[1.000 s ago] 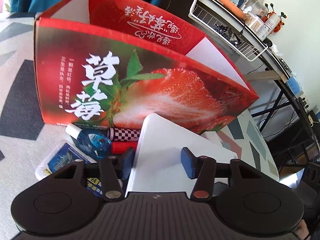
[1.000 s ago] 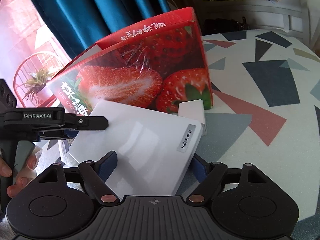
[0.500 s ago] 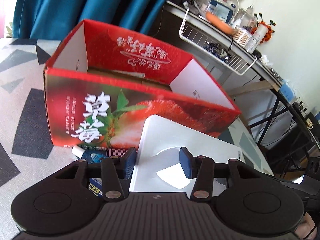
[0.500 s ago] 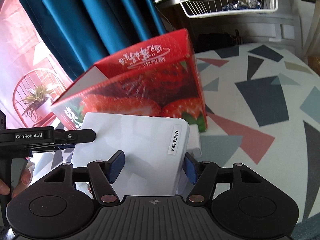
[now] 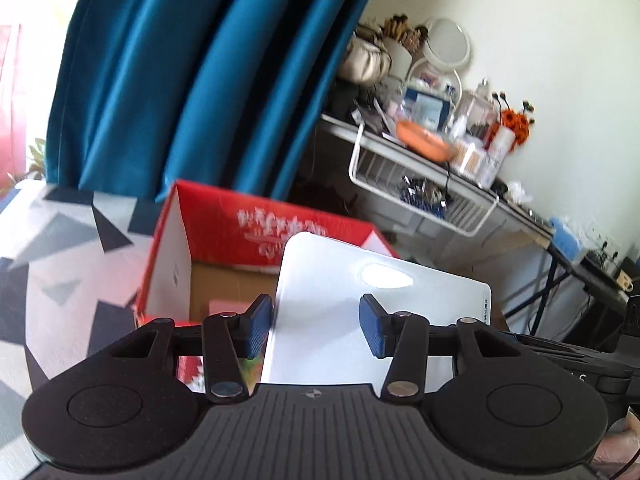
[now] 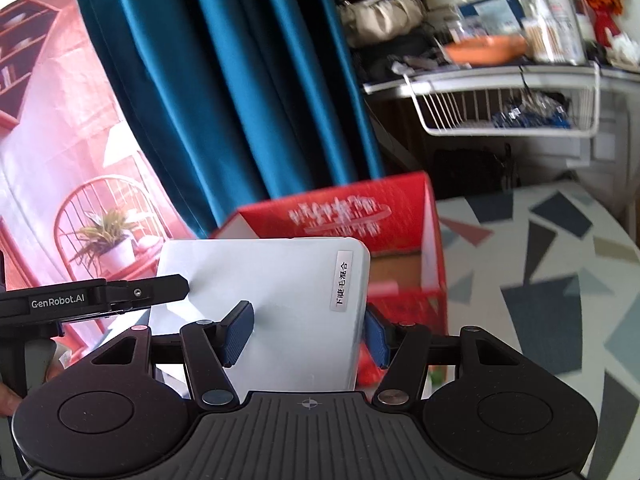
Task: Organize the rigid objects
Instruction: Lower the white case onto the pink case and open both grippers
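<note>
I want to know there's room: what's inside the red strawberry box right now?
Inside the strawberry box a bare brown cardboard floor and something pink near the front wall show. The lifted white case hides the rest.

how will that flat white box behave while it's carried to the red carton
The white box probably stays stiff: it spans both grippers without sagging. Its glossy face suggests it could slip. Being thin and held at the edges, it may tilt.

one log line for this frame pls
left tongs: gripping white case | right tongs: just closed on case | case: held above red box | next: likely lower in
</note>
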